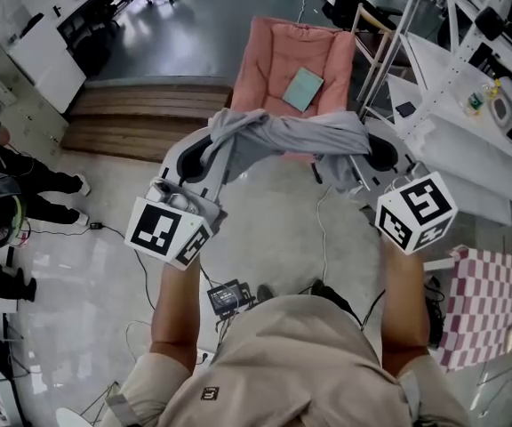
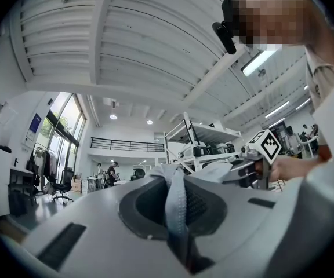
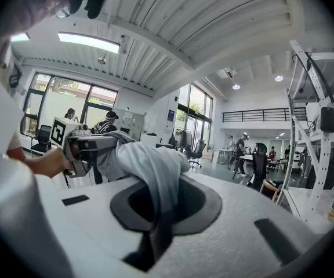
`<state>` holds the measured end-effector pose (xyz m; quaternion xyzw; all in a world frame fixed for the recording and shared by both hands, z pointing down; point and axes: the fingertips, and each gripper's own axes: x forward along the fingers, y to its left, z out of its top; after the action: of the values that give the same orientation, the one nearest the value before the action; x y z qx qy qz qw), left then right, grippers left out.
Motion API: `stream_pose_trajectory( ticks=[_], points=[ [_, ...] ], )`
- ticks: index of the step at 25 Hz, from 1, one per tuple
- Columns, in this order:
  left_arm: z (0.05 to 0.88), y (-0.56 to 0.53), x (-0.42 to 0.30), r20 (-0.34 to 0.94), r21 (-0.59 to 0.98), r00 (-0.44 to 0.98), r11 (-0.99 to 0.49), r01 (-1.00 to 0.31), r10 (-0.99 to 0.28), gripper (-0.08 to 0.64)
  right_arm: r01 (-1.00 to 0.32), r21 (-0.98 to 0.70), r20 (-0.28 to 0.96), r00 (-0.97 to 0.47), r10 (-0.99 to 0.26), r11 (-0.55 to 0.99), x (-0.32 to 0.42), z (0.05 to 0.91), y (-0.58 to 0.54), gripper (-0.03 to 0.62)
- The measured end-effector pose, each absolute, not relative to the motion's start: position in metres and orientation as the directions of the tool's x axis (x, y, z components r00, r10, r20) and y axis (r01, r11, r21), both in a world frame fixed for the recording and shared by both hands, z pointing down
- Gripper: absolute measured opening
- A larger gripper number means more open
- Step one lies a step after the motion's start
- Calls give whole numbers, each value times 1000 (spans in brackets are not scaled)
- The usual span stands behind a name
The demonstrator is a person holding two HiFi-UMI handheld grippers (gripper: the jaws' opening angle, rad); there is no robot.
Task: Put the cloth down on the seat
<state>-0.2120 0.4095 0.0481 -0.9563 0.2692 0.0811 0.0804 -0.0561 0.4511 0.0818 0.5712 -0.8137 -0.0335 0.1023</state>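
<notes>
Cloth point(image 1: 296, 134): grey fabric, bunched and strung in the air between my two tongs; not yet on the seat.
Left tongs point(image 1: 213, 149): closed on one end of the cloth, a fold pinched between the jaws.
Right tongs point(image 1: 373, 156): closed on the other end, with fabric spilling over the top.
Long axis: the cloth runs left to right across me, roughly level and sagging a little in the middle.
Seat point(image 1: 274, 56): a pink cushioned chair, ahead of the cloth and lower. From my head view the cloth's middle overlaps its front edge. I judge the move to be forward and down with both hands together; neither hand looks clearly nearer.
Teal square point(image 1: 303, 89): lies flat on the cushion, toward its right side; the cloth could well end up covering it.
Floor point(image 1: 265, 229): pale and glossy, with cables trailing across it; wooden steps point(image 1: 140, 118) just left of the chair.
Room: an open workshop, with a white rack point(image 1: 456, 123) at my right and office chairs and people farther off.
</notes>
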Motion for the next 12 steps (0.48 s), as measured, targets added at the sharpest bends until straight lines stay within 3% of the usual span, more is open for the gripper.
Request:
stream_pose_trajectory(
  ticks=[12],
  points=[
    [66, 383, -212, -170, -94, 835, -835, -542, -523, 18, -921, 106, 125, -363, -924, 376, -54, 95, 414, 25]
  ],
)
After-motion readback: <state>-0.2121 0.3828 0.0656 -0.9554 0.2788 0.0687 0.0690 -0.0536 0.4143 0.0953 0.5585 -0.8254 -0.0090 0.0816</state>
